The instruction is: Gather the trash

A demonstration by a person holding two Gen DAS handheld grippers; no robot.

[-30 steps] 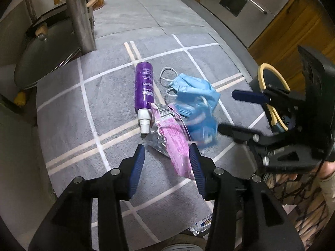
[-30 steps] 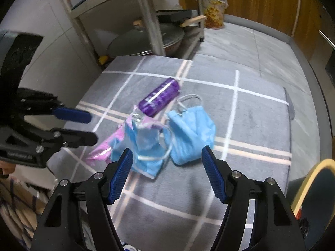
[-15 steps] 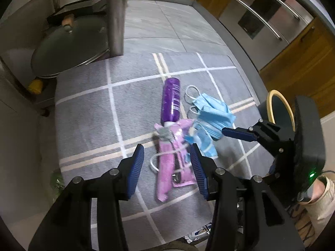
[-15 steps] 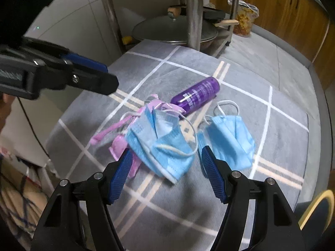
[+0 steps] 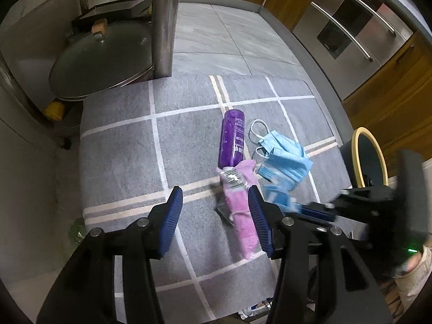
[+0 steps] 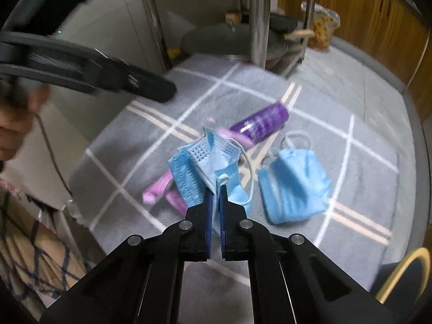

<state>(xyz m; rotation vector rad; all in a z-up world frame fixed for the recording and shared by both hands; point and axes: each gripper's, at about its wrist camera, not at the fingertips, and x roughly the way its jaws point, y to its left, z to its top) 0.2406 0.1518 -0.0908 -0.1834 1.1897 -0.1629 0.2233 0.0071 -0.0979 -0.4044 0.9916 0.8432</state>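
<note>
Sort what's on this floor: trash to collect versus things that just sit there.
Trash:
- held blue mask, in the shut right gripper
- second blue mask
- purple bottle
- pink wrapper
- bin, probably their destination

Just there:
- rug
- lidded pan
- metal post

Home kitchen, floor level. Evidence: stainless built-in oven [image 5: 359, 24] with bar handles set in wooden cabinets [image 5: 388, 108]; large lidded pan [image 5: 102, 62] stored low on a metal rack [image 5: 163, 24]; grey floor tiles [image 5: 216, 40]; grey grid-patterned rug [image 5: 121, 156].
</note>
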